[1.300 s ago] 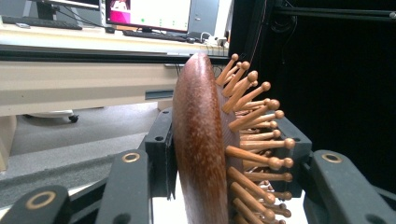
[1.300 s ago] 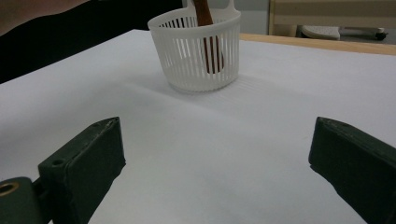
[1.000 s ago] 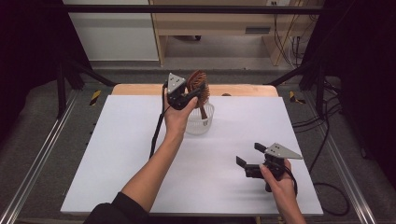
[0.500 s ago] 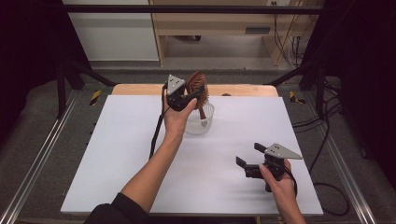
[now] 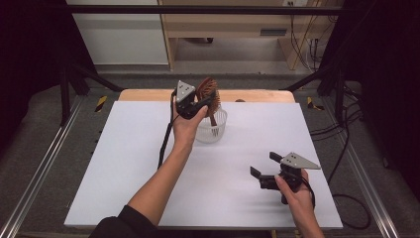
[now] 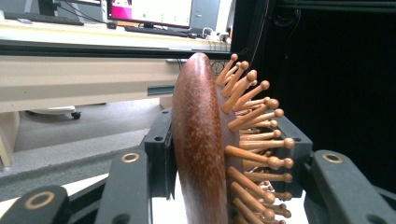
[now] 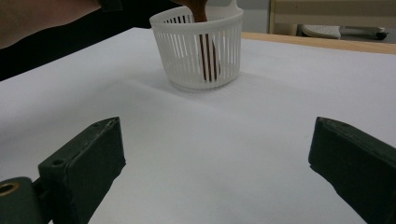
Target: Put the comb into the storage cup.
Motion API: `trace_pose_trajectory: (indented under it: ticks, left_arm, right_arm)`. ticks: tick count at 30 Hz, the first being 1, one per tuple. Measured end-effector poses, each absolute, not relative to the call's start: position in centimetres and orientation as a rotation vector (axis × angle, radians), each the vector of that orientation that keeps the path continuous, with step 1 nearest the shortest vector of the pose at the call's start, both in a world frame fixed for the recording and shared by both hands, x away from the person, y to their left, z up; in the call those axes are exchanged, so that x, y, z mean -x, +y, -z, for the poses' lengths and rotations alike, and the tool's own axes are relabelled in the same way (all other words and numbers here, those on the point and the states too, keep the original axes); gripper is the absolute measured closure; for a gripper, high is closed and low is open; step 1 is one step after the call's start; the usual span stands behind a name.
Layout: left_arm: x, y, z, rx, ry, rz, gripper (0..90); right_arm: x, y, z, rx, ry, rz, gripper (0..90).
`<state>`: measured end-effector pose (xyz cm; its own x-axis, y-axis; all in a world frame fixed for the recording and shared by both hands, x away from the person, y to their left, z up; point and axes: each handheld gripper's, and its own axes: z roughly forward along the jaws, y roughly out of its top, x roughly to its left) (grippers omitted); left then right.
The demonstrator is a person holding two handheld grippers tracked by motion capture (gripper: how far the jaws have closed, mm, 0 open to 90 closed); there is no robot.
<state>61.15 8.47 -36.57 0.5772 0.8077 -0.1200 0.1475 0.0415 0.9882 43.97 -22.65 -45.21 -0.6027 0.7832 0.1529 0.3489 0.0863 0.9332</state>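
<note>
A brown wooden hairbrush stands upright with its handle down inside a white slotted basket at the table's far middle. My left gripper is shut on the brush head, above the basket. In the left gripper view the brush's rounded back and wooden pins sit between the two jaws. The handle shows through the basket's slats in the right gripper view. My right gripper rests low over the table's near right, open with nothing between its fingers, pointing toward the basket.
The white table top stretches wide to the left and in front of the basket. A wooden strip runs along its far edge. Metal rails flank the table, and cables lie on the floor at the right.
The left gripper and brush have dipped very slightly toward the basket; the right gripper has stayed still.
</note>
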Motion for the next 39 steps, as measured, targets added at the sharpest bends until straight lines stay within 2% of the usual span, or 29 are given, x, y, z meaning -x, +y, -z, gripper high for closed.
trace_pose_trajectory:
  ticks: [12, 39]
  left_arm:
    - [-61.3, 8.9, 36.8, -1.47, 0.859, -0.605, 49.1]
    - [-61.5, 12.7, 38.4, -1.449, 0.934, -0.541, 43.3]
  right_arm:
    - [-44.0, -22.6, 45.3, -1.118, 1.981, -1.52, 4.3]
    - [-44.0, -22.3, 45.4, -1.112, 1.994, -1.513, 4.3]
